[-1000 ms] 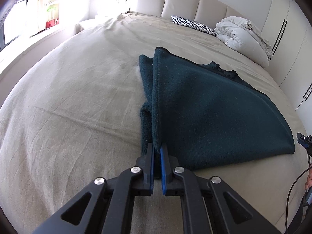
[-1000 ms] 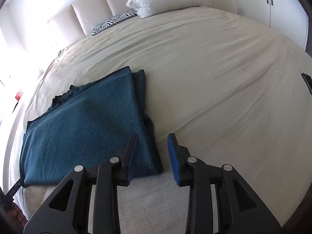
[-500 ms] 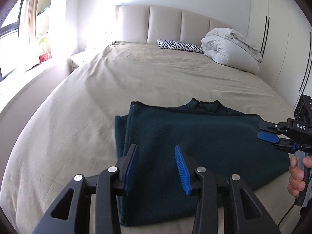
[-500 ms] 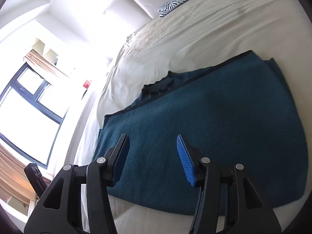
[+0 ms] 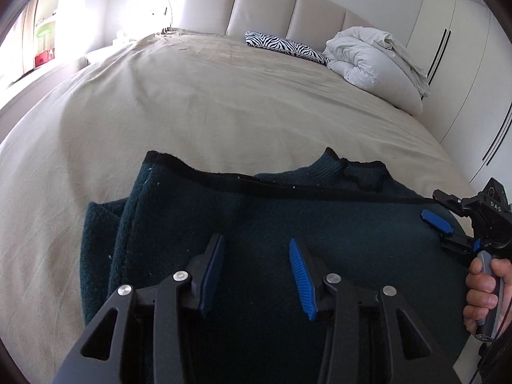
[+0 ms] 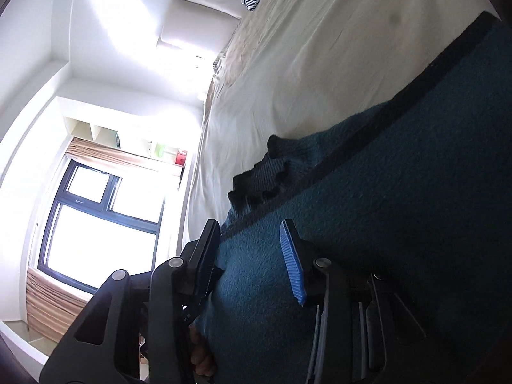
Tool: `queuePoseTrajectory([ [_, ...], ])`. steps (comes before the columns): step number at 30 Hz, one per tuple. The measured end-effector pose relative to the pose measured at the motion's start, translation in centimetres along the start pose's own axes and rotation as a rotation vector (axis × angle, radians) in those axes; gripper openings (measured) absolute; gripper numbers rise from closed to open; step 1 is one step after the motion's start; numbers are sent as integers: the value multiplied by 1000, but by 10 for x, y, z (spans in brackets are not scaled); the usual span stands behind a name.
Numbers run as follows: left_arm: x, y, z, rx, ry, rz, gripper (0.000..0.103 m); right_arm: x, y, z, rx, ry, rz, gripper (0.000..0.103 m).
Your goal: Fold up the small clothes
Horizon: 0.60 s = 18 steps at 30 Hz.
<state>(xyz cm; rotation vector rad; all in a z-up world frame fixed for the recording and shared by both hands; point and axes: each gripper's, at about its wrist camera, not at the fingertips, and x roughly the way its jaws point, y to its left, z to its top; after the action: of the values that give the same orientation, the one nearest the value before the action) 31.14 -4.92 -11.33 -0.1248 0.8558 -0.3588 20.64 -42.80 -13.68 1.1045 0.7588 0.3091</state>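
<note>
A dark teal fleece garment lies folded on the beige bed, its collar at the far edge. My left gripper is open and empty, just above the garment's near left part. My right gripper is open, rolled on its side, low over the garment near its collar. It also shows in the left wrist view at the garment's right edge, with a hand on its handle.
A zebra-print pillow and a white bundled duvet lie at the head of the bed by the padded headboard. White wardrobes stand on the right. A window is on the left side.
My left gripper let go of the garment's edge and opened, then moved in over the garment. My right gripper swung across to the collar side and rolled sideways, staying open.
</note>
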Motion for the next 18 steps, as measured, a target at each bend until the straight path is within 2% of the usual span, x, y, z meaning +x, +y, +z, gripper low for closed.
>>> queuePoseTrajectory([
  [1, 0, 1, -1, 0, 0, -3, 45, -11, -11, 7, 11, -38, -39, 30],
  [2, -1, 0, -2, 8, -2, 0, 45, -23, -24, 13, 40, -66, -25, 25],
  [5, -6, -4, -6, 18, -14, 24, 45, -64, -44, 24, 92, -180, -51, 27],
  [7, -13, -6, -10, 9, -16, 45, 45, -90, -43, 24, 86, -244, -141, 28],
  [9, -21, -11, -15, 14, -21, 55, 54, -104, -34, 14, 86, -254, -148, 30],
  [10, -24, -12, -19, 19, -21, 57, 59, -105, -25, 4, 69, -240, -119, 33],
  [12, -28, -15, -26, 21, -19, 71, 62, -95, -4, -24, 43, -182, -27, 36],
  [13, -31, -15, -30, 17, -18, 77, 63, -83, 8, -41, 30, -137, 21, 52],
  [14, -34, -14, -33, 14, -17, 80, 63, -68, 20, -60, 13, -83, 42, 55],
  [16, -40, -14, -38, 11, -12, 84, 63, -30, 41, -98, -28, 45, 95, 55],
  [18, -43, -13, -43, 19, -4, 87, 63, 7, 53, -132, -63, 173, 106, 55],
])
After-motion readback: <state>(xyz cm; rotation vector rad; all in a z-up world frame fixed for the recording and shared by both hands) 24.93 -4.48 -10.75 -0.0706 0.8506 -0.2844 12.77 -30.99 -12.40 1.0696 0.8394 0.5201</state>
